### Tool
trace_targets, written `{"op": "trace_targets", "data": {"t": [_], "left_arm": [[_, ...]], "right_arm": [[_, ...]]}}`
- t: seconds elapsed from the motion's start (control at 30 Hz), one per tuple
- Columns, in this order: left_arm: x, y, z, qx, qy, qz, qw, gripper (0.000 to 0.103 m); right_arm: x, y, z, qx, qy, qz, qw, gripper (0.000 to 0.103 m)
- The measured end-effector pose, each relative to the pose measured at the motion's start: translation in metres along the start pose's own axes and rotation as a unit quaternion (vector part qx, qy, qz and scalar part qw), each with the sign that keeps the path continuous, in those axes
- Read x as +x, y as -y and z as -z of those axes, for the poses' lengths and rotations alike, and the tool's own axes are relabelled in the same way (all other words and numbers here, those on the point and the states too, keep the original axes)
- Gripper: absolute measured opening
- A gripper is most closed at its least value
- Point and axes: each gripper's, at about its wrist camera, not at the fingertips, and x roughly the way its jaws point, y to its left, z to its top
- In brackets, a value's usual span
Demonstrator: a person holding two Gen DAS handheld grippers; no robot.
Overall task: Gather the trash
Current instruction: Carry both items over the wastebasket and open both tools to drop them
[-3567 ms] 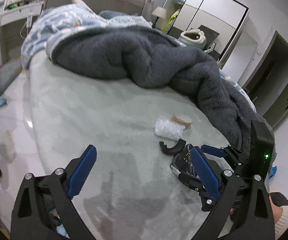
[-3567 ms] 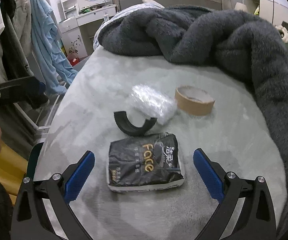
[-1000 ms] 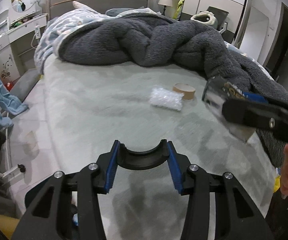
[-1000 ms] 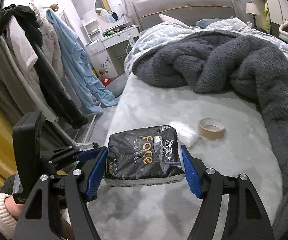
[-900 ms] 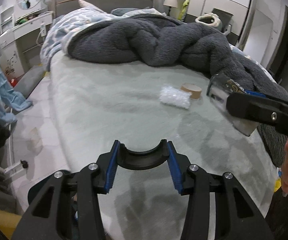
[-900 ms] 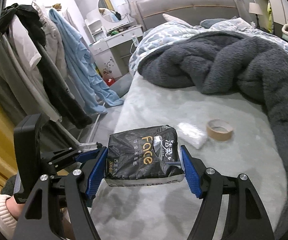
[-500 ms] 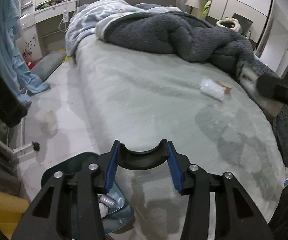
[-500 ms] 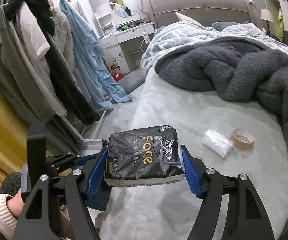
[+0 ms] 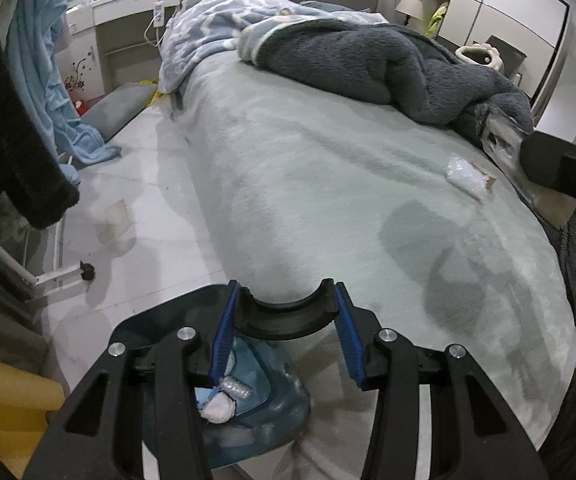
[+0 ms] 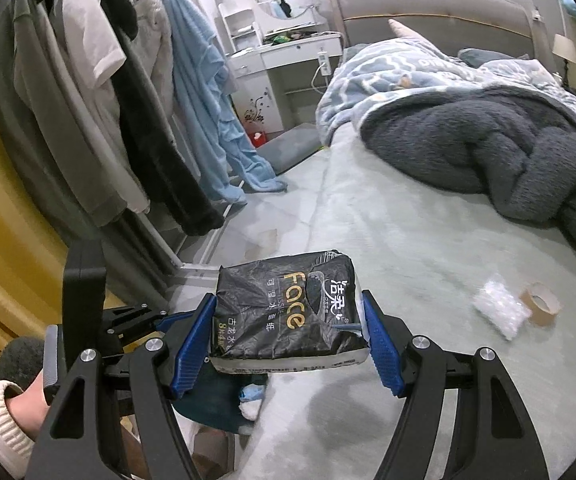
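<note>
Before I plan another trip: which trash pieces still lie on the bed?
The clear plastic wad and tape roll; the black curved piece and tissue pack are gripped.

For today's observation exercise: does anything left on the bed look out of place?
Yes. A crumpled clear plastic wrapper and a brown cardboard tape roll lie touching on the grey-green bedspread, stray litter on a bed.

One black curved plastic piece (image 9: 285,316). One black crinkled tissue pack (image 10: 288,312). One clear crumpled plastic wrap (image 10: 500,314), right of frame. One brown cardboard tape roll (image 10: 540,304) beside it. One dark teal plastic bin (image 9: 247,412), lower frame. Two blue-padded grippers.
</note>
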Motion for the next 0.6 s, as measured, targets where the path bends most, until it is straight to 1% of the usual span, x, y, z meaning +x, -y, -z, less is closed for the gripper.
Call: {"op": "trace_targets", "data": {"t": [0.27,0.4,0.6], "left_arm": [[0.004,-0.041,0.013,-0.033,-0.036,-0.019,0.9986,0.049],[0.007,-0.059,0.02,-0.051,-0.053,-0.014,0.9972,0.049],[0.011,-0.087,0.034,-0.078,-0.087,-0.011,0.9931,0.049]], "right_arm": [[0.037,-0.026,0.002,-0.015,-0.028,-0.009,0.999,0.071],[0.05,-0.044,-0.002,-0.028,-0.035,-0.016,0.999,0.072],[0.07,-0.06,0.0,-0.04,-0.051,-0.023,0.998,0.072]]}}
